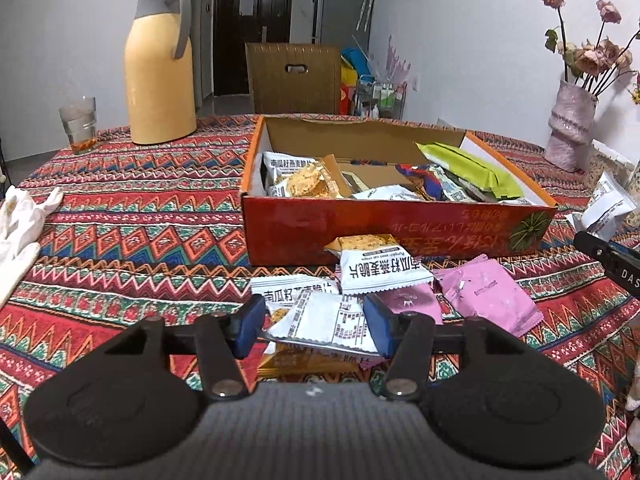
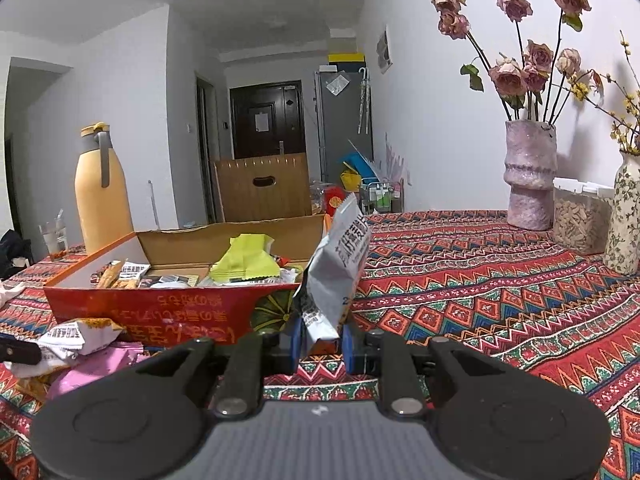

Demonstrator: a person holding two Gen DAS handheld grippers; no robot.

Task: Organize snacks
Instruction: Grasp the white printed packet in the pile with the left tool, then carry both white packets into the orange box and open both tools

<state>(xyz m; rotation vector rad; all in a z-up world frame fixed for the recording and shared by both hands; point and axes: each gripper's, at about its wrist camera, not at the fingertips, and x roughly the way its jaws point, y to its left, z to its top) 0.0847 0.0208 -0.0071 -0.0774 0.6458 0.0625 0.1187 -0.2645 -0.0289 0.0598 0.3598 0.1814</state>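
Note:
My left gripper hangs low over a pile of loose snacks in front of the red cardboard box. Its blue pads press on both sides of a white snack packet, which sits slightly above the pile. Another white packet, pink packets and an orange one lie around and under it. My right gripper is shut on a white snack packet that stands upright beside the box's right corner. Several packets lie in the box, among them a green one.
A yellow thermos jug and a glass stand at the far left, and white gloves lie at the left edge. At the right stand a pink vase of dried roses, a clear jar and a floral vase.

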